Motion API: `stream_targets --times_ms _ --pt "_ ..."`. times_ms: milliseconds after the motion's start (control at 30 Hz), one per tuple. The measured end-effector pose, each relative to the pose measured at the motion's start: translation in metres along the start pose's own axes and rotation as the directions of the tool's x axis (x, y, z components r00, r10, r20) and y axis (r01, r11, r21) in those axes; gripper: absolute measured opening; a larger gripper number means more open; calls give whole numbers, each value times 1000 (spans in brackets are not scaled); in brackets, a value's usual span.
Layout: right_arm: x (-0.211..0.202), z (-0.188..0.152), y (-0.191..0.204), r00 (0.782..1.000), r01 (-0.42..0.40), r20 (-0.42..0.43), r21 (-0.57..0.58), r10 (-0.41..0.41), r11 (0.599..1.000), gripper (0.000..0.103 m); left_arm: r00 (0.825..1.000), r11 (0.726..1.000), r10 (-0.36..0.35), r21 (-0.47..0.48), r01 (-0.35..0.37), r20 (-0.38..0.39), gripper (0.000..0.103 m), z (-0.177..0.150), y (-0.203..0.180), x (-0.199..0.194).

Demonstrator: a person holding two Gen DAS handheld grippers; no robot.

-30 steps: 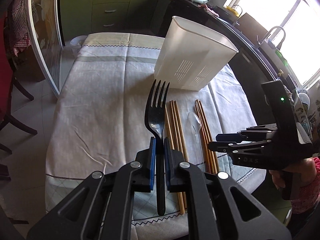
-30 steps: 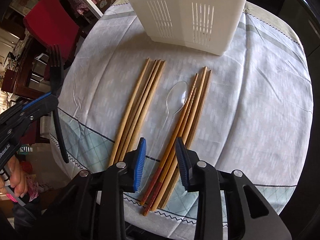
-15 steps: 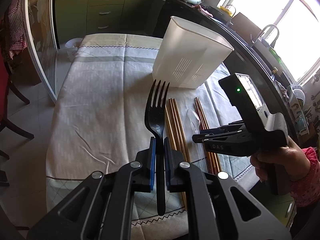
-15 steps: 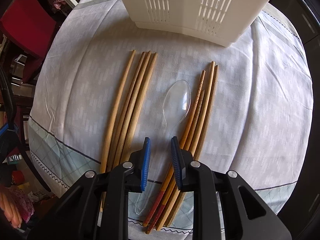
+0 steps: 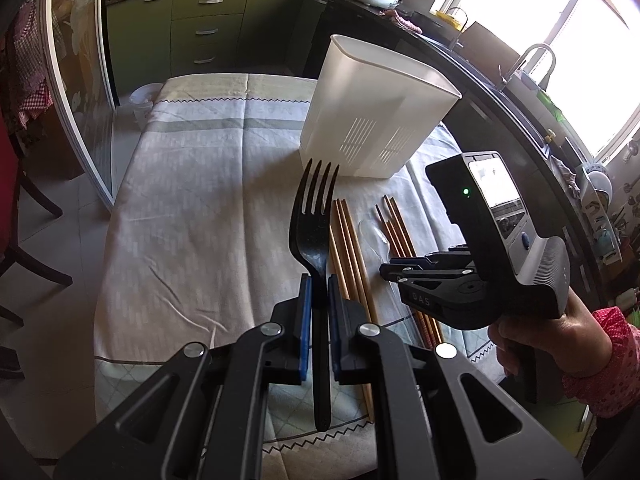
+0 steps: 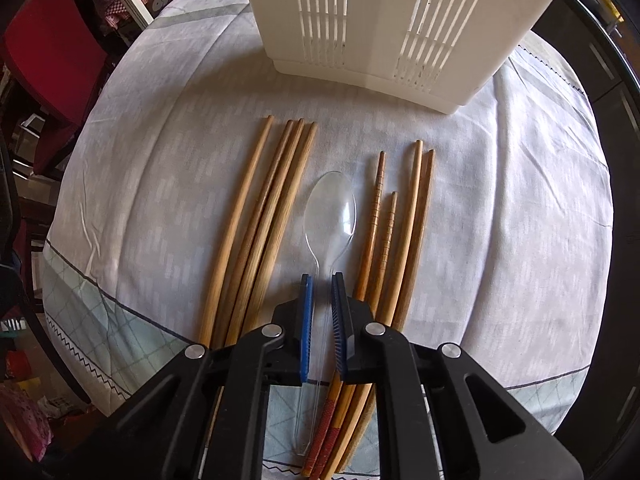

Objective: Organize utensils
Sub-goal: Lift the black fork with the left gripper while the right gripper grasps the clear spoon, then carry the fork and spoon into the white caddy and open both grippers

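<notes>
My left gripper [image 5: 317, 286] is shut on a black plastic fork [image 5: 314, 216], tines pointing away, held above the table. The white slotted utensil holder [image 5: 374, 112] stands upright beyond it and also shows in the right wrist view [image 6: 392, 20]. My right gripper [image 6: 321, 286] is low over the cloth, its blue pads on either side of the handle of a clear plastic spoon [image 6: 332, 212], a narrow gap still showing. The spoon lies flat between two bunches of wooden chopsticks, left [image 6: 260, 216] and right [image 6: 400, 216]. The right gripper also shows in the left wrist view [image 5: 390, 270].
The table wears a white and pale green cloth [image 6: 520, 208] with its front edge just under my grippers. A red chair [image 6: 48, 48] stands to the left. A dark kitchen counter with a sink [image 5: 532, 68] runs along the right side.
My right gripper has moved left and down over the clear spoon and its jaws have narrowed around the handle. The left gripper holds the fork steady and has drifted a little back.
</notes>
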State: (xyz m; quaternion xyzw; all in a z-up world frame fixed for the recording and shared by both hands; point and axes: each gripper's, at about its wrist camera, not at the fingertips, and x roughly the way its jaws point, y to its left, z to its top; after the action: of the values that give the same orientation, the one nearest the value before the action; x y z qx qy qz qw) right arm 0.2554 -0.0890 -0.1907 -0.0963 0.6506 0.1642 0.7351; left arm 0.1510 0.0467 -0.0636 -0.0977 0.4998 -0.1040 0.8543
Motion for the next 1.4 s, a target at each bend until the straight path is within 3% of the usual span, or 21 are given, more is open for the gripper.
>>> stream_targets --times_ms 233,333,433,600,800,967,1033,1133,1267,1400 --pt "-44 -21 -23 982 -144 129 16 141 989 10 999 1000 13 3 -13 43 8 12 -4 -13" --pt "-78 -29 -30 951 -207 233 -7 203 978 10 995 1000 -5 6 4 99 8 30 -9 -25" --pt "-111 -39 -40 905 -269 336 -22 261 963 10 980 999 -34 33 28 195 8 58 -22 -39" --pt "-145 -53 -54 844 -304 449 -49 293 951 10 922 995 -69 88 38 381 8 118 -48 -46" --pt "-166 -67 -87 816 -316 489 -72 310 946 9 831 992 -33 117 -38 555 8 168 -66 -22" --pt "-181 -68 -99 786 -301 542 -85 297 950 10 789 985 21 123 -122 614 8 173 -70 11" --pt "-186 -65 -100 775 -298 558 -92 297 950 10 791 980 37 133 -148 611 8 169 -70 24" --pt "-192 -59 -103 758 -306 577 -97 304 947 10 821 977 54 139 -160 568 8 163 -68 41" --pt "-208 -44 -106 728 -294 625 -85 281 952 10 848 983 53 123 -138 527 12 155 -58 48" --pt "-227 -18 -107 694 -290 672 -68 259 955 10 853 985 48 118 -127 519 19 150 -52 41"
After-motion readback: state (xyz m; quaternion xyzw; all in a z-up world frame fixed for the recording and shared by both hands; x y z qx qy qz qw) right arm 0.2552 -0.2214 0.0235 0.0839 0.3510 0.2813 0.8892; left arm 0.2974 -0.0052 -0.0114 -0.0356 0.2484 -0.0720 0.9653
